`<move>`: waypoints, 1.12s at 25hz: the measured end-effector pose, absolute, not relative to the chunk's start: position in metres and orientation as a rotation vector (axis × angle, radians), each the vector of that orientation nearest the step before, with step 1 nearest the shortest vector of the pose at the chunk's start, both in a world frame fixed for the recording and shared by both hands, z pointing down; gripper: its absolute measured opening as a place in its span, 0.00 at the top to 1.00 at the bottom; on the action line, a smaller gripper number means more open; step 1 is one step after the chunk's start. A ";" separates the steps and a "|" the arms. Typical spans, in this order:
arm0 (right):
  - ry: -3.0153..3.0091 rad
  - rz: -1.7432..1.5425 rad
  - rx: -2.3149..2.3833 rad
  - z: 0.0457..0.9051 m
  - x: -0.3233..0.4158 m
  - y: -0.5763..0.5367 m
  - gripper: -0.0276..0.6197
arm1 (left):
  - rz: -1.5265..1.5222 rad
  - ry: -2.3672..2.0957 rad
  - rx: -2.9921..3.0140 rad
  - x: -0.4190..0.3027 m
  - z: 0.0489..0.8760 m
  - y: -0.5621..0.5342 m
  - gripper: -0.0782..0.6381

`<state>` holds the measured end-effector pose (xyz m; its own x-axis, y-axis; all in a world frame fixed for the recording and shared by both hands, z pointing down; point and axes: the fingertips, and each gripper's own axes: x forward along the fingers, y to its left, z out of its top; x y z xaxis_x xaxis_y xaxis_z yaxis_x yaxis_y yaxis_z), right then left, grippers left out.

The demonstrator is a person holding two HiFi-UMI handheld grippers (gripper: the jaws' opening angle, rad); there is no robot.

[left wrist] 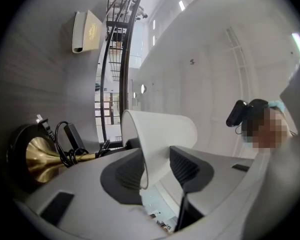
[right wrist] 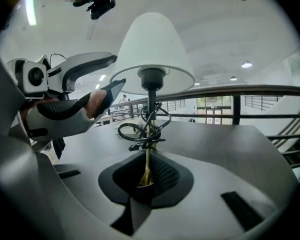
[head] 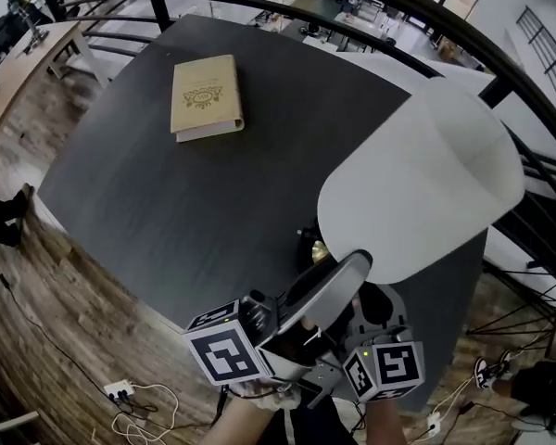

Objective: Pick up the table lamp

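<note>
Table lamp at 5 o'clock edge of dark table, close to me. My right gripper: jaws nearly closed, clamped on thin brass stem low down, below coiled black cord. My left gripper: jaws wide, straddling rim of white shade, pads not pressing. Book at 11 o'clock, well apart.

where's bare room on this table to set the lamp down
The dark grey tabletop is bare across its middle and left, from the tan book to the near edge. Crowded: the near right corner, under the white lampshade, with the brass base and coiled black cord.
</note>
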<state>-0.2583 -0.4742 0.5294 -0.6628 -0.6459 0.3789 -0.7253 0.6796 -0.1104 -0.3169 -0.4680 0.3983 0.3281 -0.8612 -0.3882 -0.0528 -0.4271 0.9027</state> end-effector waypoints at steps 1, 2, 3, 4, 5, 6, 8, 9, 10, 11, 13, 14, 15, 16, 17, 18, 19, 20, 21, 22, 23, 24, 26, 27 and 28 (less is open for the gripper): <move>-2.583 0.388 1.091 0.531 -0.258 -0.477 0.88 | -1.194 -0.821 1.739 -0.317 0.399 -0.471 0.65; -2.579 0.401 1.091 0.532 -0.258 -0.481 0.88 | -1.190 -0.820 1.737 -0.317 0.399 -0.474 0.65; -2.574 0.406 1.084 0.532 -0.257 -0.484 0.88 | -1.189 -0.817 1.734 -0.315 0.398 -0.477 0.66; -2.571 0.413 1.072 0.533 -0.258 -0.486 0.88 | -1.192 -0.811 1.729 -0.314 0.398 -0.480 0.66; -2.573 0.427 1.060 0.534 -0.259 -0.488 0.88 | -1.195 -0.804 1.723 -0.314 0.397 -0.483 0.67; -2.577 0.451 1.052 0.535 -0.260 -0.490 0.88 | -1.196 -0.800 1.719 -0.313 0.396 -0.485 0.67; -2.587 0.494 1.054 0.536 -0.260 -0.494 0.86 | -1.187 -0.803 1.722 -0.314 0.397 -0.488 0.68; -2.588 0.498 1.060 0.535 -0.258 -0.496 0.85 | -1.186 -0.802 1.728 -0.314 0.397 -0.490 0.68; -2.588 0.496 1.062 0.536 -0.256 -0.499 0.84 | -1.190 -0.797 1.732 -0.313 0.397 -0.491 0.68; -2.587 0.496 1.056 0.537 -0.254 -0.500 0.81 | -1.197 -0.789 1.734 -0.313 0.396 -0.492 0.68; -2.585 0.512 1.012 0.542 -0.254 -0.502 0.70 | -1.204 -0.782 1.734 -0.314 0.395 -0.493 0.69; -2.582 0.519 0.981 0.545 -0.255 -0.503 0.66 | -1.205 -0.779 1.733 -0.314 0.394 -0.494 0.69; -2.578 0.520 0.949 0.548 -0.257 -0.504 0.66 | -1.206 -0.777 1.732 -0.314 0.393 -0.496 0.69; -2.573 0.516 0.920 0.551 -0.260 -0.506 0.65 | -1.206 -0.774 1.732 -0.314 0.392 -0.498 0.69; -2.570 0.513 0.896 0.553 -0.263 -0.509 0.64 | -1.206 -0.770 1.733 -0.315 0.392 -0.500 0.69; -2.571 0.517 0.875 0.556 -0.266 -0.511 0.64 | -1.205 -0.767 1.734 -0.316 0.391 -0.502 0.69; -2.576 0.530 0.857 0.558 -0.269 -0.513 0.64 | -1.205 -0.763 1.736 -0.316 0.391 -0.503 0.69; -2.583 0.549 0.841 0.559 -0.271 -0.515 0.64 | -1.204 -0.758 1.738 -0.316 0.390 -0.503 0.69; -2.589 0.568 0.825 0.560 -0.273 -0.517 0.64 | -1.203 -0.753 1.740 -0.315 0.389 -0.503 0.69; -2.594 0.581 0.809 0.560 -0.274 -0.519 0.64 | -1.201 -0.746 1.742 -0.314 0.388 -0.504 0.69; -2.598 0.585 0.789 0.560 -0.276 -0.521 0.64 | -1.199 -0.740 1.743 -0.313 0.388 -0.504 0.69; -2.603 0.579 0.764 0.561 -0.279 -0.523 0.64 | -1.197 -0.734 1.745 -0.313 0.388 -0.504 0.69; -2.612 0.552 0.706 0.563 -0.287 -0.525 0.64 | -1.197 -0.730 1.746 -0.314 0.389 -0.505 0.69; -2.613 0.540 0.674 0.565 -0.290 -0.525 0.64 | -1.198 -0.729 1.747 -0.315 0.389 -0.505 0.69; -2.612 0.533 0.641 0.566 -0.294 -0.524 0.64 | -1.200 -0.729 1.747 -0.316 0.389 -0.506 0.69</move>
<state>-0.2936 -0.5237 0.5665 -0.8160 -0.3519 0.4585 -0.5035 0.8223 -0.2650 -0.3160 -0.5055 0.3892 0.3640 -0.8305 -0.4217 0.0082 -0.4499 0.8930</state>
